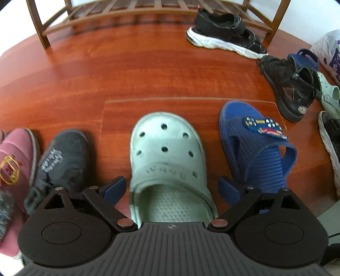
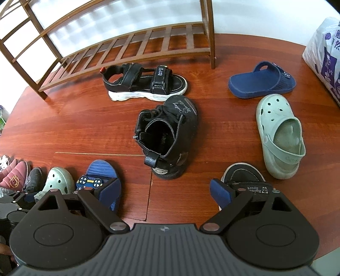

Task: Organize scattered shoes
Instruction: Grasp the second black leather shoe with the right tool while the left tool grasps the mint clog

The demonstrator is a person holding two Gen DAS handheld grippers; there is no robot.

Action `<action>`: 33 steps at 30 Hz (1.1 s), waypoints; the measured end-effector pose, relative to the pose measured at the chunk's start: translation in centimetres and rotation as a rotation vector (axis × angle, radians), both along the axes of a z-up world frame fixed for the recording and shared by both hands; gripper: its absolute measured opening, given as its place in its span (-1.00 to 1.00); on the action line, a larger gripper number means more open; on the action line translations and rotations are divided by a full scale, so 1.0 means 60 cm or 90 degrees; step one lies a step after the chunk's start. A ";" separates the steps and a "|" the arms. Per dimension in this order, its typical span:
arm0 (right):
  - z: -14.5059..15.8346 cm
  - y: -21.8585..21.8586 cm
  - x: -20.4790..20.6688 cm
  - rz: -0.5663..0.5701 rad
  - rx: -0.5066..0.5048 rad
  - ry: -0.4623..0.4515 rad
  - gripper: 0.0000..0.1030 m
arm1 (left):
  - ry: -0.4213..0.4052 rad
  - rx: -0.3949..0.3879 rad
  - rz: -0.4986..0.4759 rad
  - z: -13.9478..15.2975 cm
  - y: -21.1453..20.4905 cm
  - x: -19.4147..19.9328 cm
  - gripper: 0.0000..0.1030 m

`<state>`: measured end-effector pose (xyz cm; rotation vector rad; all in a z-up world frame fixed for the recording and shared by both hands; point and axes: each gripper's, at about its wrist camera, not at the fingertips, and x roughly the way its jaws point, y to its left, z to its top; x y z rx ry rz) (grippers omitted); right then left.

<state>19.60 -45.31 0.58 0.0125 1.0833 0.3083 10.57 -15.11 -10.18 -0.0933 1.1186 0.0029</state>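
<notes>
My left gripper [image 1: 172, 189] is open, its blue pads either side of the heel of a mint green clog [image 1: 167, 152] standing in a row with a pink shoe [image 1: 14, 161], a dark grey shoe [image 1: 63, 157] and a blue slide [image 1: 255, 144]. My right gripper [image 2: 165, 191] is open and empty above bare floor. Ahead of it lie a black high-top shoe [image 2: 167, 135], a black sandal with white sole [image 2: 146, 82], a second mint clog [image 2: 278, 135], a second blue slide [image 2: 261, 82] and a black sandal [image 2: 244, 176] by its right finger.
A wooden shoe rack [image 2: 127, 44] stands against the white wall, its bottom shelf bare; it also shows in the left wrist view [image 1: 131, 8]. A white plastic bag [image 2: 325, 53] sits at the right. The floor is red-brown wood.
</notes>
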 end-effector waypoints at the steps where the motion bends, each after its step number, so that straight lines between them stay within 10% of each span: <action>1: 0.001 0.000 0.002 -0.001 0.000 -0.001 0.83 | 0.000 0.005 -0.005 -0.003 -0.003 -0.001 0.73; 13: 0.005 0.024 0.059 -0.002 0.000 -0.029 0.95 | -0.014 -0.045 0.057 0.005 0.018 -0.005 0.43; 33: -0.110 0.104 0.192 -0.024 -0.068 0.032 0.98 | -0.089 -0.107 0.168 0.178 0.070 -0.061 0.44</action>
